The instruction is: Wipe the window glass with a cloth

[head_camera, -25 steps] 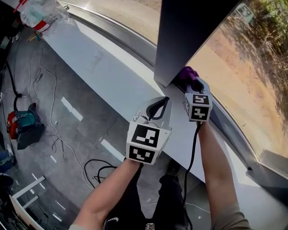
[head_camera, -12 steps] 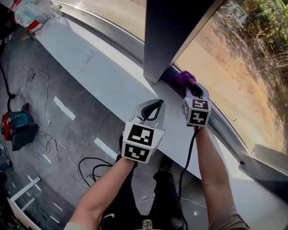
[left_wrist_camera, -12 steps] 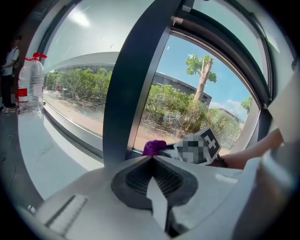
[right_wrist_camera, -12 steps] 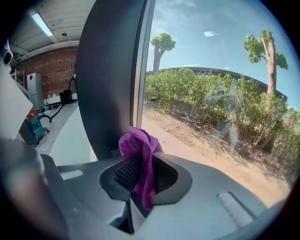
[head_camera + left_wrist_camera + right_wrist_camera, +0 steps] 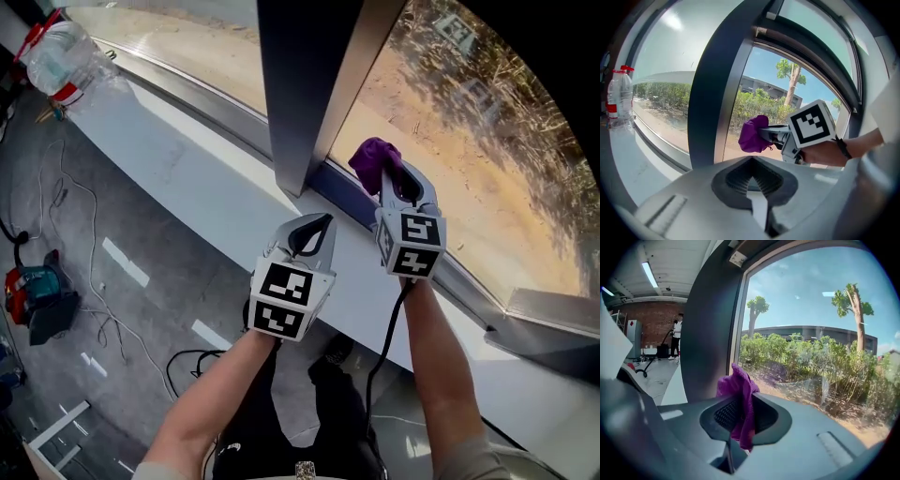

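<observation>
Clamped cloth (image 5: 373,159) in right gripper (image 5: 392,180) fingers, near glass (image 5: 459,131), beside pillar (image 5: 305,84). Held left gripper (image 5: 316,225) lower over sill (image 5: 187,159), fingers together, empty.

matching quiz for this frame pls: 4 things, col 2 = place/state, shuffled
Column 1
1. purple cloth
2. left gripper
3. water bottle
4. window post

Column 2
a. on the sill, far left
b. jaws shut, nothing between them
c. dark, upright, between two panes
d. clamped in the jaws of the right gripper

Pairs: 1-d, 2-b, 3-a, 4-c
</observation>
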`<state>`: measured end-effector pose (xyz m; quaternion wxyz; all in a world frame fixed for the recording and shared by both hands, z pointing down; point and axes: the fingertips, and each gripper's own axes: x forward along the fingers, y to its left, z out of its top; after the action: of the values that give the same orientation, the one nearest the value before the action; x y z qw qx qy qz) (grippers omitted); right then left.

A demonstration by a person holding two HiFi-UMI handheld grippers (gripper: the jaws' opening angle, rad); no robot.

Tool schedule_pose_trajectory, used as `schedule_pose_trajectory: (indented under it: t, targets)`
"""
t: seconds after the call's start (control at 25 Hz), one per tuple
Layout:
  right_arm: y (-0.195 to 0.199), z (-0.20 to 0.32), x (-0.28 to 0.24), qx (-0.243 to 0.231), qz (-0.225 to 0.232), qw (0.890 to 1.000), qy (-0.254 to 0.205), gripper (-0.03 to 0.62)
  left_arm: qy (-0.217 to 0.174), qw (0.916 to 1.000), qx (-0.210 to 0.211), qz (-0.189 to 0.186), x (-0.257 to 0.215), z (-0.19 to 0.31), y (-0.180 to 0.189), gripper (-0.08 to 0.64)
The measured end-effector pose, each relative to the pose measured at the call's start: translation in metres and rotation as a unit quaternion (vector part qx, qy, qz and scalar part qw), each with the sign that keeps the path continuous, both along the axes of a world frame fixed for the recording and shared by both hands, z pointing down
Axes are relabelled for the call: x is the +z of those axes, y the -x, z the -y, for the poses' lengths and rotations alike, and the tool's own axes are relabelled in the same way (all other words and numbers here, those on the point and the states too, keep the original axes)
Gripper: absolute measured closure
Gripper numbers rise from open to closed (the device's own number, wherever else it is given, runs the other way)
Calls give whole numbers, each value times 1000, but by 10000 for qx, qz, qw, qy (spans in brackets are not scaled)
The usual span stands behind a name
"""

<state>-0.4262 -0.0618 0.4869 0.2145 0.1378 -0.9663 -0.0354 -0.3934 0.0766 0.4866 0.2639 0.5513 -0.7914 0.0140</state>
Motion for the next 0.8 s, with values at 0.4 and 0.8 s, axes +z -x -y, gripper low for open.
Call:
schedule_pose_trajectory:
  t: [0.4,0.8]
  targets:
    - [2,-9,-185,-18,1185,9929,-50,518,-279,9990,252,247,-75,7,-15,560]
    - [-31,5,-288,313,2622,9645,33,518,-465,9965,516,458,-112,28,-33,560]
